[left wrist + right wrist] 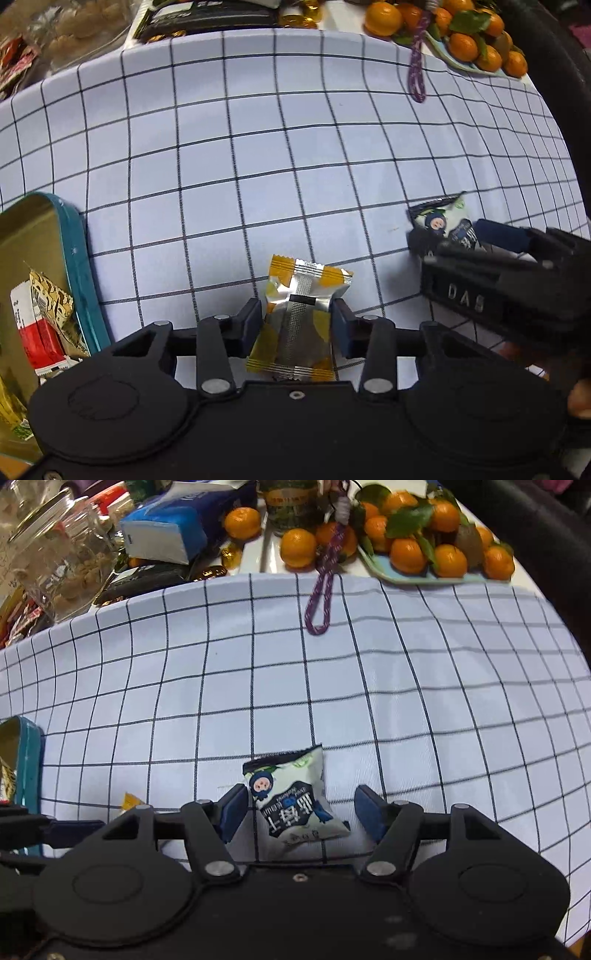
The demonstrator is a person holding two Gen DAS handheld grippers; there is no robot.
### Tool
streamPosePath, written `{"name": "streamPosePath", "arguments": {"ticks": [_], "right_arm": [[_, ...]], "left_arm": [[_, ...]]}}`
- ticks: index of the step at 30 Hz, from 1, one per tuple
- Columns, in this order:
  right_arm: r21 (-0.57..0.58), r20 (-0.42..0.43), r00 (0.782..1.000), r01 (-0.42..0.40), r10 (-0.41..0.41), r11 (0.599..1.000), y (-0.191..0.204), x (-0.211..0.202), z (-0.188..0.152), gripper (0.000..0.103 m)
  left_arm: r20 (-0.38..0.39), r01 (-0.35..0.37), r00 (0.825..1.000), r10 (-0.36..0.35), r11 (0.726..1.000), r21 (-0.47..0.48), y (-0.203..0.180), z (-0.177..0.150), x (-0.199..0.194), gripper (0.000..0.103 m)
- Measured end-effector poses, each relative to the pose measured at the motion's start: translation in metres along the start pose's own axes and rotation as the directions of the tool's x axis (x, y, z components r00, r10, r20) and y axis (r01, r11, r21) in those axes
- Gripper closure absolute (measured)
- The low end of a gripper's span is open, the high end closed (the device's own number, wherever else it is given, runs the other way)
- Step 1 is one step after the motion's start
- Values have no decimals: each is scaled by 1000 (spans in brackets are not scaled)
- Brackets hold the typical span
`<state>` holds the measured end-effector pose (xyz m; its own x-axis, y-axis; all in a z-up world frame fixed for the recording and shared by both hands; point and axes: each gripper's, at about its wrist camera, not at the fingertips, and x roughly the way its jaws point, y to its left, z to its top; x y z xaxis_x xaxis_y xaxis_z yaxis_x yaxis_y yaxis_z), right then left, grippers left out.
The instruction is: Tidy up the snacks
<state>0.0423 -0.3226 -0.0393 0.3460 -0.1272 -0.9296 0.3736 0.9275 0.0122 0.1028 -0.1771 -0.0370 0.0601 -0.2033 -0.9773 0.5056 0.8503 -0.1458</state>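
A yellow and silver snack packet lies on the checked cloth, pinched at its waist between the blue pads of my left gripper, which is shut on it. A white and blue snack packet with a cartoon face lies between the fingers of my right gripper. That gripper is open: its left pad touches the packet's edge and its right pad stands apart. In the left wrist view the right gripper sits over that packet at the right. An open teal tin at the left holds several wrapped snacks.
The checked cloth covers the table. At the back are a plate of oranges, a purple lanyard, a blue tissue pack, glass jars and a black packet. The tin's edge shows at left.
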Motion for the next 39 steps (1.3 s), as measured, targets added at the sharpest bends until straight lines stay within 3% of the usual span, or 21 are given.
{"name": "streamPosePath", "arguments": {"ticks": [4, 6, 10, 13, 18, 22, 25, 32, 39], "right_arm": [[-68, 27, 999, 37, -36, 997, 9, 0, -6, 39], [-29, 25, 999, 33, -32, 999, 6, 0, -5, 41], [14, 18, 999, 48, -49, 999, -2, -3, 0, 59], [40, -5, 999, 37, -37, 999, -8, -2, 6, 63], [178, -59, 998, -28, 39, 984, -24, -6, 13, 63], [331, -99, 987, -91, 130, 939, -43, -11, 16, 63], [399, -108, 982, -97, 152, 912, -50, -14, 17, 63], [413, -127, 988, -24, 83, 911, -51, -22, 16, 63], [378, -129, 988, -32, 87, 925, -30, -30, 15, 63]], "left_arm": [[-21, 26, 999, -27, 999, -47, 7, 3, 2, 55], [-20, 30, 999, -31, 998, -53, 8, 4, 3, 55], [-17, 25, 1000, -26, 998, -51, 7, 3, 2, 56], [-11, 11, 1000, -11, 999, -49, 3, 5, 2, 57], [26, 13, 1000, -12, 999, -49, 4, 5, -9, 57], [68, 13, 998, -10, 999, -44, 6, 6, -23, 57], [107, 4, 994, 0, 999, -40, 10, 5, -36, 57], [153, -34, 987, 46, 996, -79, 25, 6, -53, 57], [124, -94, 986, 115, 982, -165, 55, 3, -58, 57]]}}
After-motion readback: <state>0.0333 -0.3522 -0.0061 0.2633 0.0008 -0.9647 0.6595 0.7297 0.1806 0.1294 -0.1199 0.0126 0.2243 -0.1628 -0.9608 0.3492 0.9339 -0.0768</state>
